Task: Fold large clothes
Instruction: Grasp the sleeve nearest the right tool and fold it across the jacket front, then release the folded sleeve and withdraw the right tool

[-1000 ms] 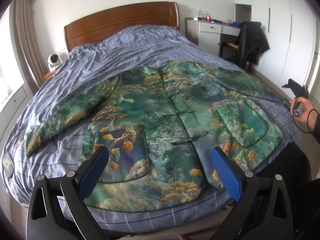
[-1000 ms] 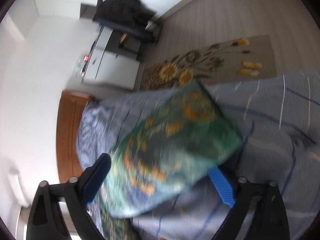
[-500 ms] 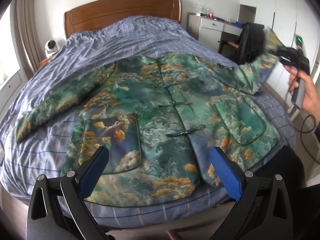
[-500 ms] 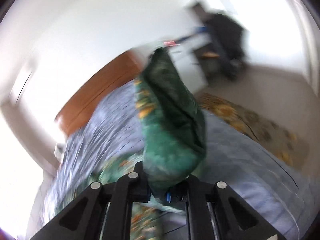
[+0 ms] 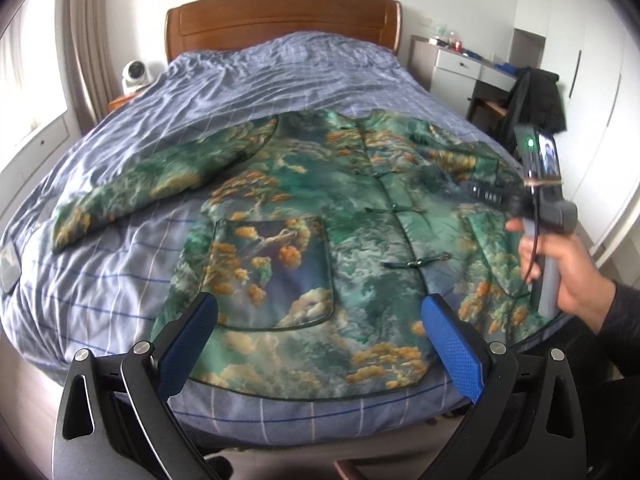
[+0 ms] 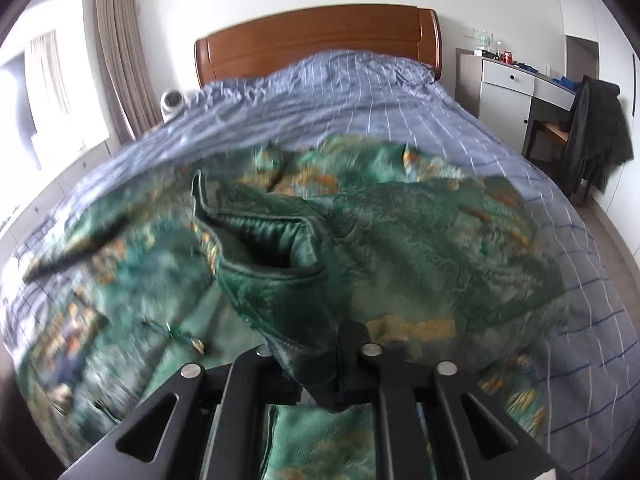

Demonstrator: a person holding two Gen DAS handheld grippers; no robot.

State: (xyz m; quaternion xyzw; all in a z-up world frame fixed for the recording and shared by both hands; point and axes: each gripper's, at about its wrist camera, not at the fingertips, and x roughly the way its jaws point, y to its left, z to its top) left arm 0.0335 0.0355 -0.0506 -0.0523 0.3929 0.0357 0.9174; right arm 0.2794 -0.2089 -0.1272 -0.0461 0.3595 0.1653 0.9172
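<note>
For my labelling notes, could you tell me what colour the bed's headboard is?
The headboard is reddish-brown wood, clearest in the right wrist view.

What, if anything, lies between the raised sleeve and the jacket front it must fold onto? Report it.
Nothing visible does. The right tongs are shut on the sleeve, which hangs over the jacket spread on the bed. The jacket front below carries only its own pockets and clasps. The left tongs are open near the hem, off to the side.

Soft daylight from the left window (image 6: 52,92); fisheye edges bend, right view motion-blurred
</note>
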